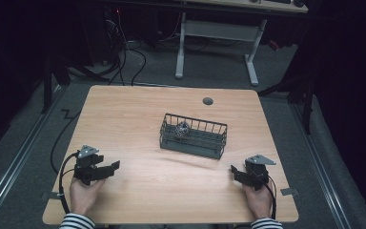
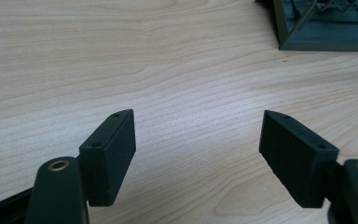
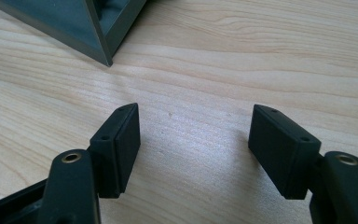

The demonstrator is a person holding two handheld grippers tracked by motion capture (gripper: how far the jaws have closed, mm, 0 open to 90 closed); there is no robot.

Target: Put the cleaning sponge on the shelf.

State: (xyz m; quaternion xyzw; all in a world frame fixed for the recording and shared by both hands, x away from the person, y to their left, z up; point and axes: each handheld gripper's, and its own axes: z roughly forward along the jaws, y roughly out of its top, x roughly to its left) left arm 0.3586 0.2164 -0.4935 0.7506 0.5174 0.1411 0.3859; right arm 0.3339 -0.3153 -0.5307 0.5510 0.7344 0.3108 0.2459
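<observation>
The worktop (image 1: 138,119) is a pale wood-grain board with rounded corners and one dark round grommet (image 1: 208,101) near its far edge. At its middle stands one dark wire basket (image 1: 193,136), a long rectangle with thin upright bars, a solid base and a top rail. Inside, toward its left end, sits one small roundish object (image 1: 182,129) with a mottled dark-and-light surface; it is too small to name.

There are two hand-held grippers, each matte black with flat rectangular pads. The left hand-held gripper (image 1: 106,167) lies low near the front left corner, held by the left hand (image 1: 83,193), its jaws spread wide with bare wood between them; in the left gripper view (image 2: 198,154) a corner of the basket (image 2: 326,28) shows at upper right. The right hand-held gripper (image 1: 236,171) sits near the front right edge in the right hand (image 1: 258,199), likewise released and holding nothing; the right gripper view (image 3: 193,149) shows the basket's corner (image 3: 98,32) at upper left. Both striped sleeves (image 1: 76,222) enter from the bottom.

Broad bare wood lies between each hand-held gripper and the basket, and around the basket on all sides. Beyond the worktop, a grey floor (image 1: 209,71) carries cables (image 1: 133,57) and a white desk frame (image 1: 219,43).
</observation>
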